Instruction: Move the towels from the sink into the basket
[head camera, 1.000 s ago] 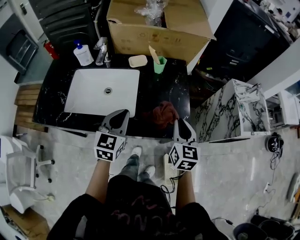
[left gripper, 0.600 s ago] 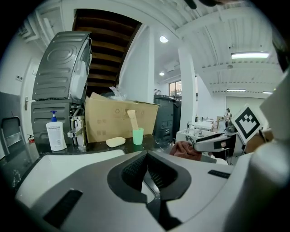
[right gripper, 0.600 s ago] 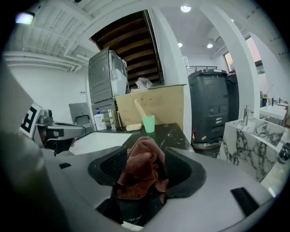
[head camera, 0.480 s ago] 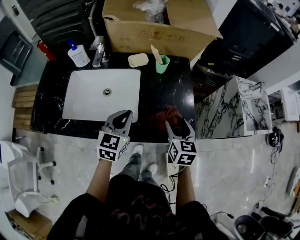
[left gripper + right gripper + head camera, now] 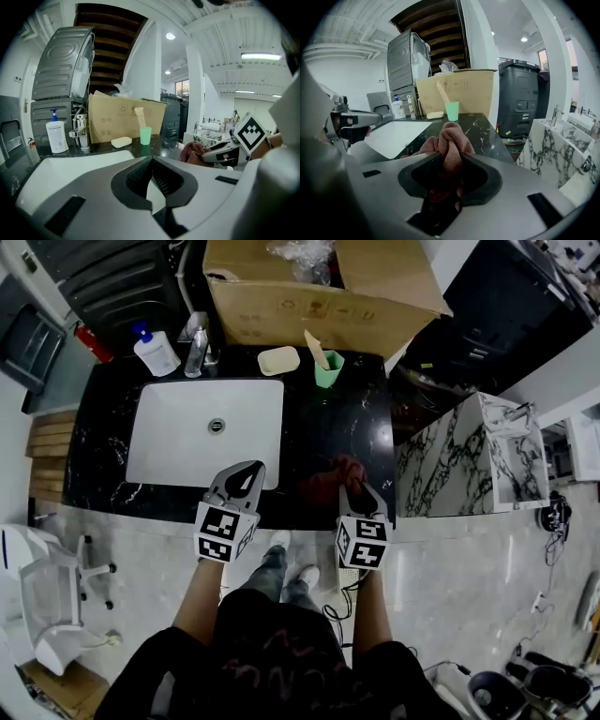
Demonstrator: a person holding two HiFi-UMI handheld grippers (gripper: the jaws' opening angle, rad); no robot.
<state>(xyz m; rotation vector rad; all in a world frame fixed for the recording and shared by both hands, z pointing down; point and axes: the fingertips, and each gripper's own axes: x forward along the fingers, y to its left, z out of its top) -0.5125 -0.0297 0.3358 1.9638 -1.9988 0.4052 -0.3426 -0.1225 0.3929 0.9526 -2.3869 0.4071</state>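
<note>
Nearest, a cube with black-and-white square markers [image 5: 223,532] sits on each tool; the patterns carry no letters. The left tongs [image 5: 151,161] are pressed together at the tips with nothing between them, hovering over the front edge of the white sink [image 5: 187,437]. The right tongs [image 5: 451,152] are closing, and a bunched reddish-brown towel [image 5: 451,133] stands between them, pinched by the pads. The towel is outside the sink, over the front right part of the black marbled worktop [image 5: 319,418]. Behind the sink stand a white pump bottle [image 5: 157,351], whose label print is too small to read, and a chrome tap [image 5: 197,348]. Right of these are a pale soap bar [image 5: 278,360] and a green cup [image 5: 328,368]. Farthest is a cardboard box [image 5: 309,306] with small printed symbols, not legible
</note>
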